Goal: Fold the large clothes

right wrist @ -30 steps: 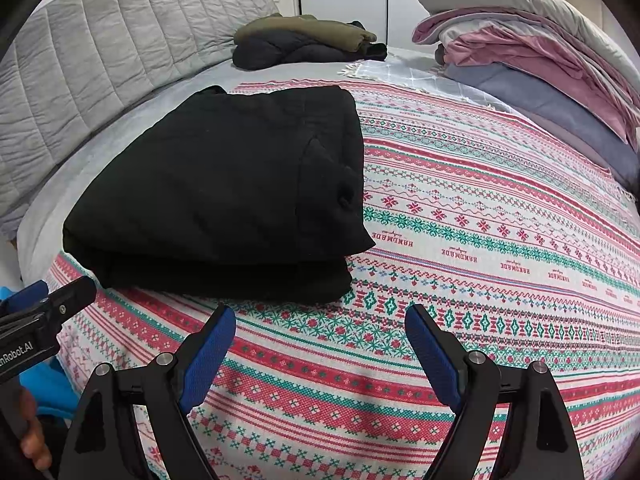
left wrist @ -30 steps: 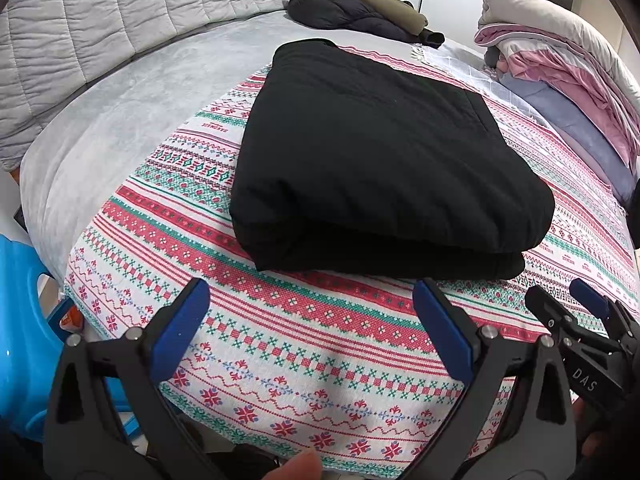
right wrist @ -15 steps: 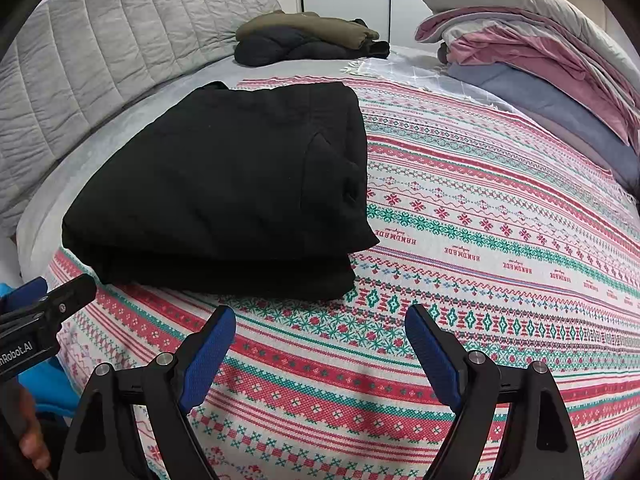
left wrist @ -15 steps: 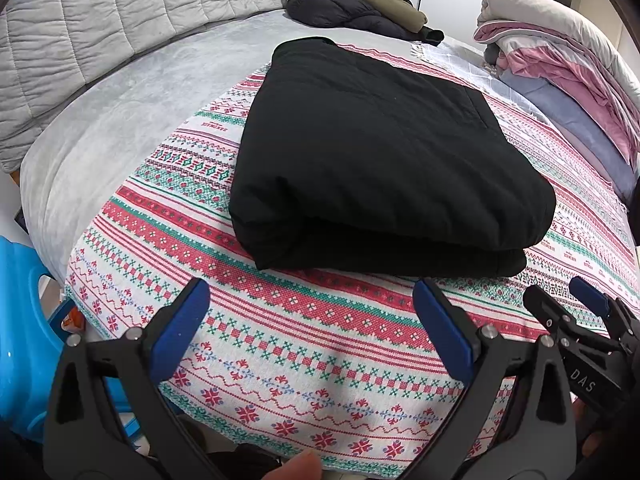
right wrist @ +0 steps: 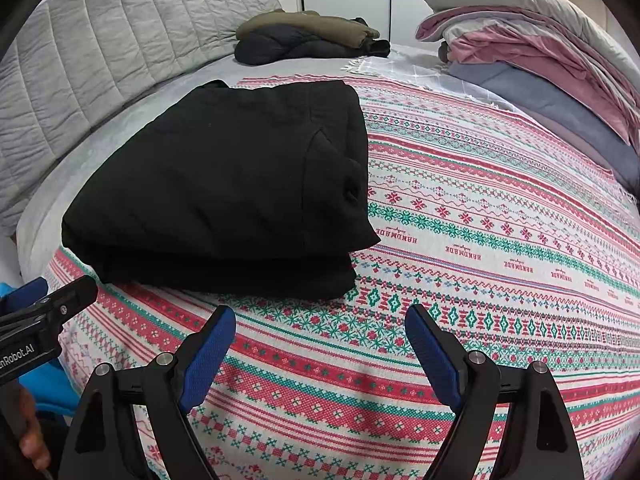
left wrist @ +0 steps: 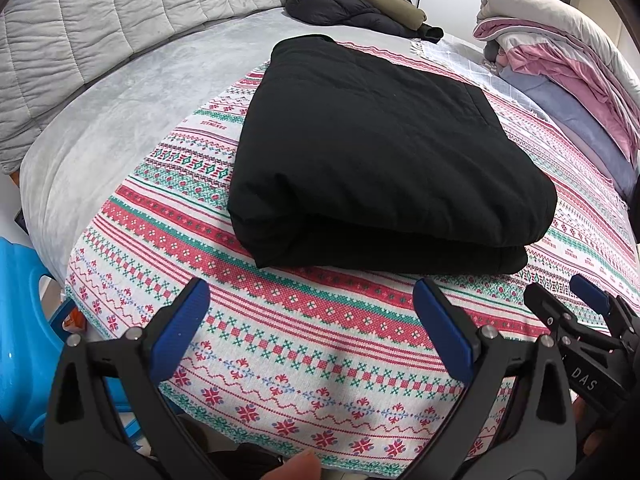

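A black padded garment (left wrist: 372, 152) (right wrist: 236, 184) lies folded into a thick rectangle on the red, green and white patterned blanket (left wrist: 304, 332) (right wrist: 500, 248). My left gripper (left wrist: 310, 300) hangs open just short of the garment's near folded edge, nothing between its blue pads. My right gripper (right wrist: 320, 326) is open too, near the garment's near right corner and apart from it. Each gripper shows at the edge of the other's view: the right gripper (left wrist: 568, 300) in the left wrist view, and the left one in the right wrist view.
A dark and olive pile of jackets (left wrist: 356, 8) (right wrist: 308, 36) lies at the far end of the grey bed (left wrist: 120, 120). Stacked pink, grey and blue bedding (left wrist: 560, 68) (right wrist: 540, 60) fills the far right. A blue plastic stool (left wrist: 20, 340) stands at the bed's near left.
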Tool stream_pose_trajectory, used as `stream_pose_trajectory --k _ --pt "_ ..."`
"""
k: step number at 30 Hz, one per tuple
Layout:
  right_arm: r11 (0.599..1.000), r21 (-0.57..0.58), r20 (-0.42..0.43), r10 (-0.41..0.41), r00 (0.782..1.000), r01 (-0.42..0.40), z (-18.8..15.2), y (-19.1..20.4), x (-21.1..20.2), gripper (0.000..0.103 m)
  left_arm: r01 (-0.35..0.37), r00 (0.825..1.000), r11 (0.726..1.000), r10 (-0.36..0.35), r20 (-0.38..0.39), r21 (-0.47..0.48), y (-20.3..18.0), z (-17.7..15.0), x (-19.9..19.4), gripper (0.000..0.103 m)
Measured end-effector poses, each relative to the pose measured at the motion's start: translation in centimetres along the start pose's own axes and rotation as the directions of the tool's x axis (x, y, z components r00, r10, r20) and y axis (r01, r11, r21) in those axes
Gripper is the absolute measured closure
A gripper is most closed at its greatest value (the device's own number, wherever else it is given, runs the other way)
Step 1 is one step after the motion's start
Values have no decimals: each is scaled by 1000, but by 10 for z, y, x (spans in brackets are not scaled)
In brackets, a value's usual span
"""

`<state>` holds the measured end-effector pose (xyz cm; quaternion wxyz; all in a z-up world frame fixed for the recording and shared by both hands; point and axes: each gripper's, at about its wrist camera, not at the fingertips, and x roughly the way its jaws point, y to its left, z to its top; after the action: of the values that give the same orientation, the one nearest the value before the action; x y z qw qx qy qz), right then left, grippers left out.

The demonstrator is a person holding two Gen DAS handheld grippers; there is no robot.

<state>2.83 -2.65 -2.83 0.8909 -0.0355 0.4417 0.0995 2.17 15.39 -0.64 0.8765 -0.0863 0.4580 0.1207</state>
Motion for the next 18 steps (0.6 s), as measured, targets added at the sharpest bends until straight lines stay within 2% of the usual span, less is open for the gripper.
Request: stream_pose_trajectory --k 18 --pt "1000 -5 -3 2 1000 -2 -1 0 1 15 -3 1000 1000 3 -10 8 2 2 5 2"
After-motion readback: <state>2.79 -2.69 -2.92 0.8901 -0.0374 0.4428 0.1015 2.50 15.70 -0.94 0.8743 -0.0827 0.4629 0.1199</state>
